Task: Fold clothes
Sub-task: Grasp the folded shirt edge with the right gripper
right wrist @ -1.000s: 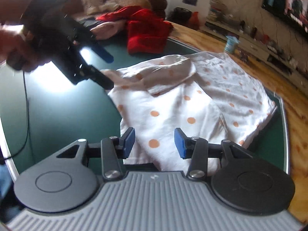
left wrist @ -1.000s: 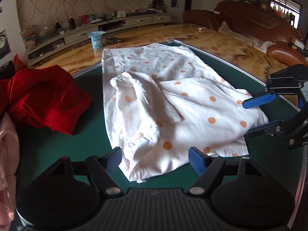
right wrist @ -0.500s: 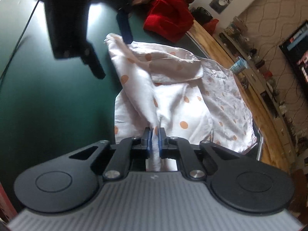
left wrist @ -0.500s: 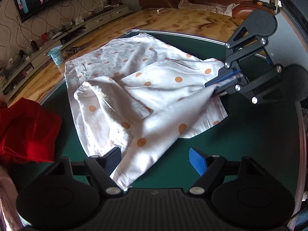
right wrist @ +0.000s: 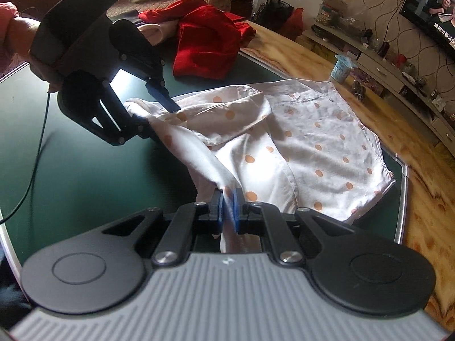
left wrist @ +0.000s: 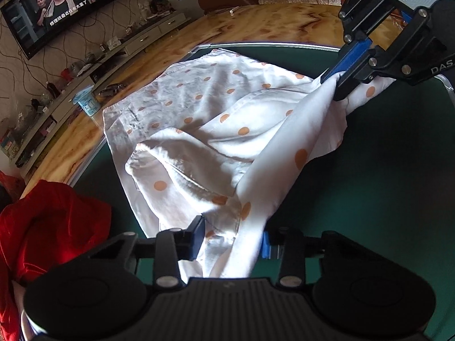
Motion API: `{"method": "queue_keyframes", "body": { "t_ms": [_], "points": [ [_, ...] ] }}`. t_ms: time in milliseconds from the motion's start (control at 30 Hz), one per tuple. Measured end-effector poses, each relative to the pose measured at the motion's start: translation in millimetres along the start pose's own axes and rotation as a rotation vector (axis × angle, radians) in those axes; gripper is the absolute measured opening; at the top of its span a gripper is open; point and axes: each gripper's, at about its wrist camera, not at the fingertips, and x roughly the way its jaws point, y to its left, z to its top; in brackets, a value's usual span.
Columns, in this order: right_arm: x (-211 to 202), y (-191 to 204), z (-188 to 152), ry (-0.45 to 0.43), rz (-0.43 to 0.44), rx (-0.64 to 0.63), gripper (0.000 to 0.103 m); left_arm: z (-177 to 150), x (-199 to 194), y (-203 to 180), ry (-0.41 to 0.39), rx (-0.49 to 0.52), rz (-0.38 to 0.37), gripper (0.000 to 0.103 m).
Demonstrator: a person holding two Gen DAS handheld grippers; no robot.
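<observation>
- The spotted shirt [left wrist: 216, 130] lies on the green counter [left wrist: 384, 187], with its near edge lifted.
- My right hand-held gripper [right wrist: 227, 207] is pinched tight on one corner of that edge.
- My left hand-held gripper [left wrist: 231, 238] is closing now. The cloth is between its jaws, but I do not think it is pinched yet.
- I should let the left one bite fully before I lift. Then I should raise both together and keep the edge flat, so the fold lands straight.
- My left blue pad is partly hidden by cloth.
- I cannot see how many layers each side holds.
- The red clothes [right wrist: 207, 42] are well away.
</observation>
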Motion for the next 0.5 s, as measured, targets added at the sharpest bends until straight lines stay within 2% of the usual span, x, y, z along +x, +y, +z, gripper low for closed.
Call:
{"method": "queue_keyframes", "body": {
  "t_ms": [67, 133, 200, 267, 500],
  "points": [
    [1, 1, -2, -0.006, -0.001, 0.004, 0.010, -1, 1, 1, -0.008, -0.006, -0.008, 0.032],
    [1, 5, -5, -0.010, -0.012, -0.011, 0.015, -2, 2, 3, -0.012, -0.016, -0.015, 0.022],
    [3, 13, -10, -0.011, -0.038, -0.048, 0.035, -3, 2, 6, -0.012, -0.030, -0.019, 0.022],
    [5, 22, -17, -0.017, -0.081, -0.087, 0.047, -4, 2, 7, -0.017, -0.041, -0.022, 0.022],
    [9, 52, -44, -0.046, -0.171, -0.211, 0.051, -5, -3, 6, -0.033, -0.068, -0.002, 0.026]
  ]
}}
